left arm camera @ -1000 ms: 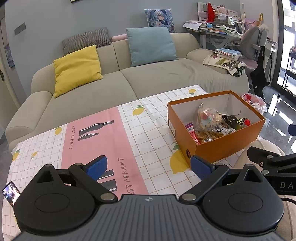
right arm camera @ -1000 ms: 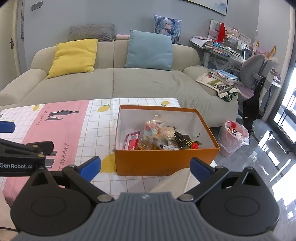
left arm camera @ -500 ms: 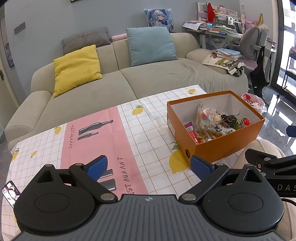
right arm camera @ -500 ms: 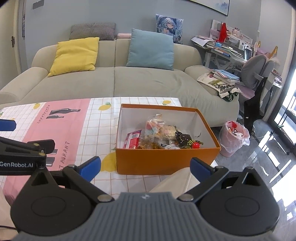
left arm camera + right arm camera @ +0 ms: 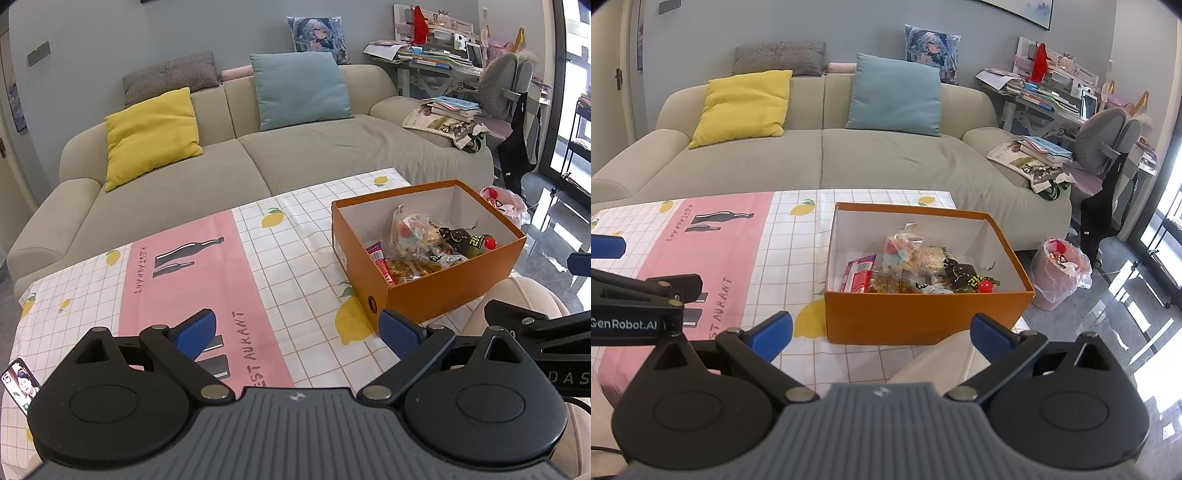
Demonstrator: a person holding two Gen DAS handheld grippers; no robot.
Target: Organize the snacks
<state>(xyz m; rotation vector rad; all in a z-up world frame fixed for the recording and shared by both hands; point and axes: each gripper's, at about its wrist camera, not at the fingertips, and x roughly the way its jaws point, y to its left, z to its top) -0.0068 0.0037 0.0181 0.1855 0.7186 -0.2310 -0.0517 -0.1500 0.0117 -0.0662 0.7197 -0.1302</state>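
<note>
Here the snacks [image 5: 916, 271] are a jumble of crinkly packets, one red, one clear with pastel sweets, piled inside the orange box [image 5: 923, 317] at the tabletop's [image 5: 288, 266] right end. Only the left view catches a phone [image 5: 20, 384] at the cloth's near corner; only the right shows the whole pink bin [image 5: 1058, 273]. Left tool [image 5: 295, 328] and right tool [image 5: 882, 328] both hover spread apart, empty.

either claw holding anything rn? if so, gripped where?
Nothing held. Left claw and right claw are both open and empty, short of the orange box; the snacks lie inside it, untouched.
</note>
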